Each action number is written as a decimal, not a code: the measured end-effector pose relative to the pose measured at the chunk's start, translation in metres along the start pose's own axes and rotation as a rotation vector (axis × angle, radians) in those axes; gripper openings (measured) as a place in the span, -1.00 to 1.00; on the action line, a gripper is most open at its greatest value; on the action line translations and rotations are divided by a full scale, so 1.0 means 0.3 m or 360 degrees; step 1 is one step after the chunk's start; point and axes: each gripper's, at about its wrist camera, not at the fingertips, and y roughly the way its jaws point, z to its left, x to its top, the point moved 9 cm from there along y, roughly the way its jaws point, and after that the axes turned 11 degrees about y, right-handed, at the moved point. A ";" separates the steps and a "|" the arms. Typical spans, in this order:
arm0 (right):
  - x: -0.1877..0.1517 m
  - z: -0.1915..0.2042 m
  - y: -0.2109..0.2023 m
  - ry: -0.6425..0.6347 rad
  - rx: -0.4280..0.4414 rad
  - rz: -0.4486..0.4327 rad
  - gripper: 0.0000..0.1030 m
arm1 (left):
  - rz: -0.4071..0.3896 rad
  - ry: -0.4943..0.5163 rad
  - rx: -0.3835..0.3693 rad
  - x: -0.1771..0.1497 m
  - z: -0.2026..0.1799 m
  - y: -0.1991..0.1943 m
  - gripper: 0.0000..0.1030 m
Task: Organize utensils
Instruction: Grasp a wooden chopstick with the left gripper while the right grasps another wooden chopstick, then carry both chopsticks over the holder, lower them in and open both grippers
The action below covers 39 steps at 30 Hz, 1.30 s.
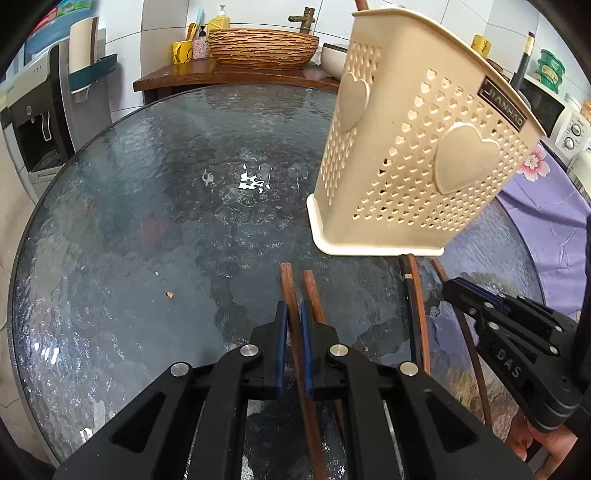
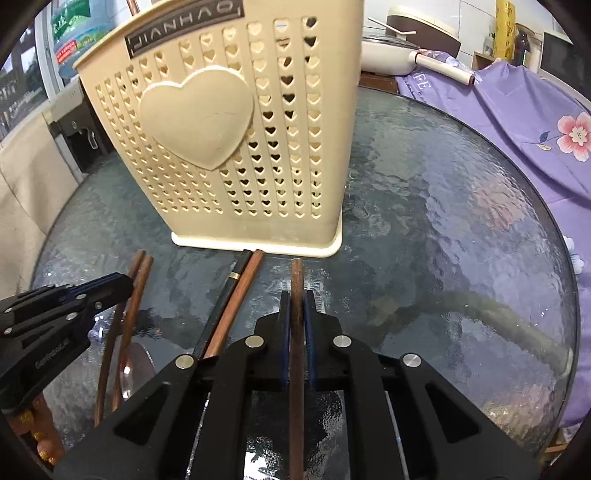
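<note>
While we hold two sticks, most of the job is still left.
Left claw [image 1: 291, 314]: our pads are squeezed on one brown chopstick [image 1: 290, 291]; its twin [image 1: 312, 291] lies just beside it, outside our right pad.
Right claw [image 2: 296, 306]: our pads are squeezed on one brown chopstick [image 2: 296, 280].
Loose sticks: one black stick with a gold ring [image 2: 231, 284] and one reddish stick [image 2: 243, 284] lie side by side between our claws, ends near the holder.
Holder: one cream holder with hearts [image 2: 236, 147] stands on the glass table [image 2: 461, 221], just past the stick ends.
Done: we see one stick top [image 1: 361, 4] poking out of the holder.
Count: five sticks out, one holder, two claws.
</note>
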 end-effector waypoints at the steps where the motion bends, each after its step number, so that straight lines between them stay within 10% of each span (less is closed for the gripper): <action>1: 0.004 0.000 -0.012 0.0003 0.0021 -0.0013 -0.85 | -0.0007 -0.0006 -0.0004 0.005 0.004 -0.001 -0.87; 21: 0.152 0.042 -0.564 -0.0011 0.0578 -0.0424 -0.85 | -0.0557 0.0161 -0.0121 0.193 -0.063 -0.483 -0.87; 39: 0.158 0.085 -0.716 -0.0103 0.0652 -0.0490 -0.85 | -0.0678 0.0231 -0.0138 0.200 -0.089 -0.637 -0.88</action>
